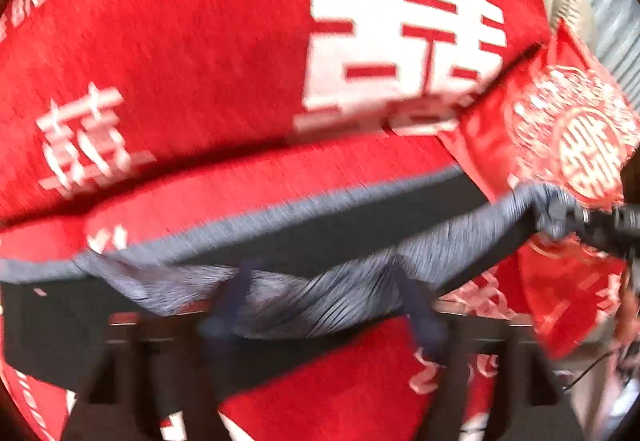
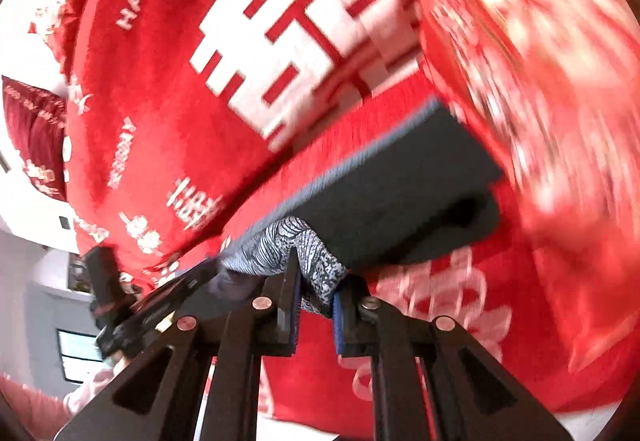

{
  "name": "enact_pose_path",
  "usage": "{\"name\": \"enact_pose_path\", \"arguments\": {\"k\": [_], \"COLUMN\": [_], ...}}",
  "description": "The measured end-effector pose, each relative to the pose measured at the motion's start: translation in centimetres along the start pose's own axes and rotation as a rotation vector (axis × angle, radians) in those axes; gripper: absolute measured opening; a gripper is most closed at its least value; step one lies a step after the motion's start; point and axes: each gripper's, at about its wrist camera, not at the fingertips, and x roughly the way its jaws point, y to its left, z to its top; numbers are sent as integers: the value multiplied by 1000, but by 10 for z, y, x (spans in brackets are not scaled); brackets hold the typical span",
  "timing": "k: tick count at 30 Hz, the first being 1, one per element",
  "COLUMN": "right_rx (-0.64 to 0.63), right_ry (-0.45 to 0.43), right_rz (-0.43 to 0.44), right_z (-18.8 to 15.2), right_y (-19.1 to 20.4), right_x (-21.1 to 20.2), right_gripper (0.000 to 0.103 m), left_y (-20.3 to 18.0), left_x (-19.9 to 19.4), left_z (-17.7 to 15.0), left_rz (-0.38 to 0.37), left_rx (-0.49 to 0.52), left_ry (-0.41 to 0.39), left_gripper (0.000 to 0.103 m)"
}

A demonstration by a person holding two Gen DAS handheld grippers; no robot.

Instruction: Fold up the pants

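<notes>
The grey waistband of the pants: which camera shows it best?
The left wrist view. There the waistband stretches across the frame, held off the red blanket between the left gripper and the right gripper. The right wrist view shows only the bunched end pinched in the right gripper's fingers.

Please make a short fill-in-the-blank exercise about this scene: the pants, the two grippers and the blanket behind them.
1. Both grippers are shut on the ____ of the pants.
2. The right gripper has ____ pads on its fingers.
3. The blanket behind the pants is ____ with white characters.
4. The left gripper holds the grey edge; the pants' inner side is ____ in tone.

Missing words: waistband; blue; red; dark
</notes>
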Motion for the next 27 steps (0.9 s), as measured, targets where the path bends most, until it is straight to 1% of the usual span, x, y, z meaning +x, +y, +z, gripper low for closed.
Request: {"name": "enact_pose_path", "arguments": {"k": [1, 4, 6, 7, 9, 10, 11, 13, 14, 16, 17, 18, 21, 23, 24, 27], "right_rx": [-9, -48, -52, -58, -89, -114, -123, -97, -73, -4, 26, 65, 213, 254, 261, 268], "right_ry": [10, 45, 81, 105, 117, 98, 90, 119, 138, 197, 208, 212, 177, 157, 148, 127], "right_rz": [-17, -97, -159, -209, -313, -322, -286, -185, -167, -132, -113, -92, 11, 55, 67, 64], "right_z": [16, 51, 64, 67, 72, 70, 66, 49, 39, 16, 7, 0, -13, -16, -16, -6], "right_y": [-1, -4, -11, -15, -16, -13, -11, -14, -18, -31, -38, -45, -65, -69, -70, -71], "right_x": [10, 41, 62, 74, 84, 82, 78, 75, 76, 87, 91, 97, 110, 113, 115, 125], "right_gripper": [13, 15, 19, 25, 73, 76, 76, 76, 76, 70, 63, 58, 56, 56, 56, 56], "left_y": [6, 19, 29, 35, 50, 55, 61, 69, 71, 74, 74, 74, 73, 70, 66, 60], "left_x": [0, 20, 40, 51, 72, 79, 84, 91, 93, 92, 91, 88, 79, 78, 79, 90], "left_z": [0, 0, -7, -13, -23, -28, -33, -45, -50, -56, -58, -59, -59, -56, -54, -49], "left_rz": [21, 82, 136, 169, 221, 235, 250, 261, 264, 268, 268, 268, 253, 234, 229, 230], "left_rx": [4, -24, -51, -62, -100, -118, -137, -169, -177, -188, -191, -192, -196, -189, -179, -168], "left_ry": [-3, 52, 95, 123, 192, 214, 235, 273, 284, 299, 300, 298, 280, 268, 266, 273], "left_gripper": [80, 80, 80, 80, 80, 80, 80, 80, 80, 80, 80, 80, 80, 80, 80, 80]}}
